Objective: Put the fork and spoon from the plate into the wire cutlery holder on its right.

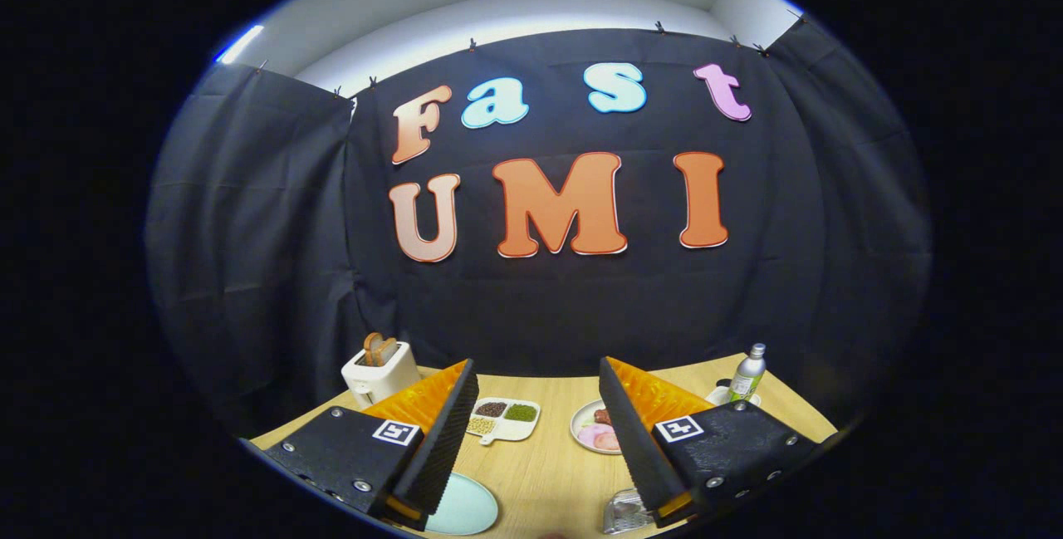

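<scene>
The pale blue-green plate (465, 507) lies low on the wooden bench (548, 472), just beside the inner edge of the left finger of the tongs (538, 439), partly hidden under that finger. One plate of this colour shows; the fork and spoon cannot be made out on the part in sight, so their direction and long axis cannot be told. To the right of the plate, close under the tip end of the right finger, stands one wire cutlery holder (624, 512), seen only as a small silvery mesh shape; the bare bench lies between it and the plate.

The tongs hang above the bench, spread wide, with nothing between the fingers and nothing in their hold.

Beyond the fingers, between them, sits one white divided tray (505, 420) with small heaps of dark, green and pale grains. Near it to the right is one round dish (594, 427) with pink and brown food, partly behind the right finger. Past the left finger stands one white toaster (380, 371) with two slices of toast in it. Past the right finger stands one bottle (748, 373) with a silver cap.
</scene>
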A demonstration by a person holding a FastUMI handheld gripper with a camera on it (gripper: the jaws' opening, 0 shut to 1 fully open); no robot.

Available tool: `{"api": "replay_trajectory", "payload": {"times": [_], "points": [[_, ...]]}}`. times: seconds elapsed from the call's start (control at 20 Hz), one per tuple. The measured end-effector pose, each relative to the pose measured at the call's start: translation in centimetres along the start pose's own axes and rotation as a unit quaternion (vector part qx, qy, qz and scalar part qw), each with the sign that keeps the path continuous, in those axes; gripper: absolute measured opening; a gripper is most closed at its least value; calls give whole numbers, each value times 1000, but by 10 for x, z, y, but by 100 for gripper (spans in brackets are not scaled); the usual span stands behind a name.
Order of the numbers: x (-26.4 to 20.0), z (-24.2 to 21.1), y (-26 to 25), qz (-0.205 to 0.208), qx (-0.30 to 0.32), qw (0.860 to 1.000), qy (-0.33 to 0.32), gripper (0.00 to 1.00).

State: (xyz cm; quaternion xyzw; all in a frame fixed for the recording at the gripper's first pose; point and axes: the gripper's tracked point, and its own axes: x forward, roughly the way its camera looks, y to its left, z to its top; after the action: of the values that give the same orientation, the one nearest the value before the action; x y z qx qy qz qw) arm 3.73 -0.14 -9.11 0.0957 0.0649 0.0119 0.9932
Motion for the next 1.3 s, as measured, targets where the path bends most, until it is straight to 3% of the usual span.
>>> {"api": "replay_trajectory", "payload": {"times": [0.55,0.75,1.15,1.3], "points": [[24,-40,126,82,-17,995,50,93],[34,-68,153,94,-29,991,91,95],[31,-155,180,116,-46,963,240,97],[24,-192,181,115,-57,940,316,97]]}}
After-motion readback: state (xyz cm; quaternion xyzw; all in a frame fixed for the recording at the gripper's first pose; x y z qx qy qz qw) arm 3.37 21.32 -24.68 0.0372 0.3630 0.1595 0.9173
